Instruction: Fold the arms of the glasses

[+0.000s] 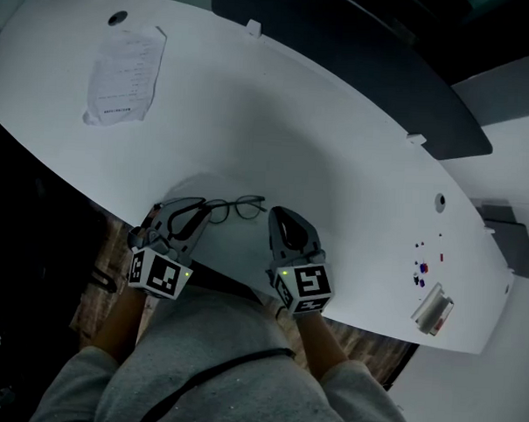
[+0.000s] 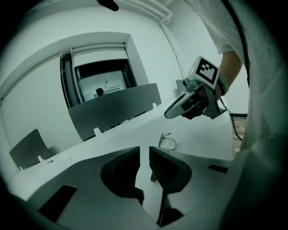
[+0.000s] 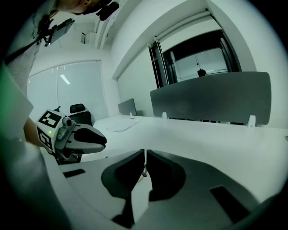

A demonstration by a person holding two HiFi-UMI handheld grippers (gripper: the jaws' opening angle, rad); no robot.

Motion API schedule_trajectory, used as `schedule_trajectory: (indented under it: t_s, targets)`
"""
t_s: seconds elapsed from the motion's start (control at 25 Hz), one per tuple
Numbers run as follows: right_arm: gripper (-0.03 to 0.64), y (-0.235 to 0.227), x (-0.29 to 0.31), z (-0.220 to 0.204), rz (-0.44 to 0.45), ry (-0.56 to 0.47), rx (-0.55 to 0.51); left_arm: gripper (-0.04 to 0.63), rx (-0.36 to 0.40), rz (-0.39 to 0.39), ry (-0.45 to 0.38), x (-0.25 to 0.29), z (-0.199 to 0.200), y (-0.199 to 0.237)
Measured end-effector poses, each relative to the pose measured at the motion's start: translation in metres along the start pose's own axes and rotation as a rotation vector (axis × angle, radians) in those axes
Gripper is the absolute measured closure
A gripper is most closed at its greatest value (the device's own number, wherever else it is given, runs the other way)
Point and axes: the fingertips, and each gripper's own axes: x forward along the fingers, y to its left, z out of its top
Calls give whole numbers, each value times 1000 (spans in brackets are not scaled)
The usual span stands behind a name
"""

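Observation:
Thin dark-rimmed glasses [image 1: 237, 205] are near the white table's front edge, between my two grippers. My left gripper [image 1: 193, 211] is at their left end. In the left gripper view a slim gap shows between its jaws [image 2: 144, 155]; the glasses' arm [image 2: 153, 176] lies in it against the right-hand jaw, and the rim [image 2: 168, 142] shows beyond. My right gripper [image 1: 275, 214] is at the right end. In the right gripper view its jaws [image 3: 145, 159] are shut on the thin tip of the other arm [image 3: 144, 171].
The curved white table [image 1: 337, 156] holds a sheet of paper [image 1: 126, 68] at the far left and small items [image 1: 422, 270] plus a pale block [image 1: 433, 311] at the right. A grey partition [image 1: 384, 71] runs behind it. The person's grey top fills the foreground.

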Motion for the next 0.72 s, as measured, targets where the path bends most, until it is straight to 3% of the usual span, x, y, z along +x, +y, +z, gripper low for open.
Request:
schedule_trajectory:
  t_s: [0.28,0.72]
  targets:
    - [597,26,-29,6,58,-32,-37,570,-109,47,-67,-19,22,-10]
    - [597,74,-94,6,140,-97,-63,580,-263,102,-157,-66,56,-56]
